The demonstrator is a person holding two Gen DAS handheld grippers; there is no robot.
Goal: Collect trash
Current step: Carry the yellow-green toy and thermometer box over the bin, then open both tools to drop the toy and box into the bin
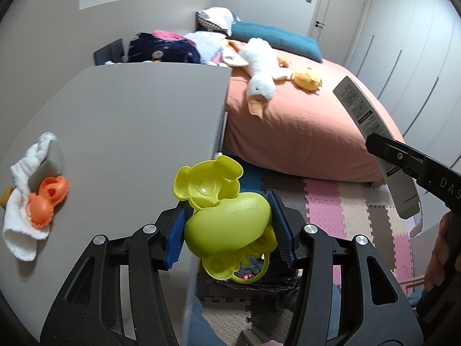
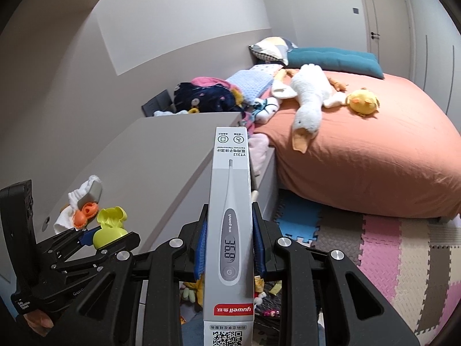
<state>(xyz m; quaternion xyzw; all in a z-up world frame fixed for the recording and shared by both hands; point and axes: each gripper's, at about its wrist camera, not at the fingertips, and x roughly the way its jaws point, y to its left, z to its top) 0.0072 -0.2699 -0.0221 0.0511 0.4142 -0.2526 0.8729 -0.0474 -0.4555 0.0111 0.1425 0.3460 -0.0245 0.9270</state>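
My left gripper is shut on a yellow-green plastic toy and holds it off the right edge of the grey cabinet top, above the floor. It also shows in the right wrist view. My right gripper is shut on a long white thermometer box, held upright in the air; the box also shows in the left wrist view. An orange plastic toy lies on a white cloth on the cabinet's left side.
A bed with an orange sheet stands to the right, with a white plush goose and a yellow plush chick on it. Coloured foam mats cover the floor. A dark bag with small items sits below my grippers.
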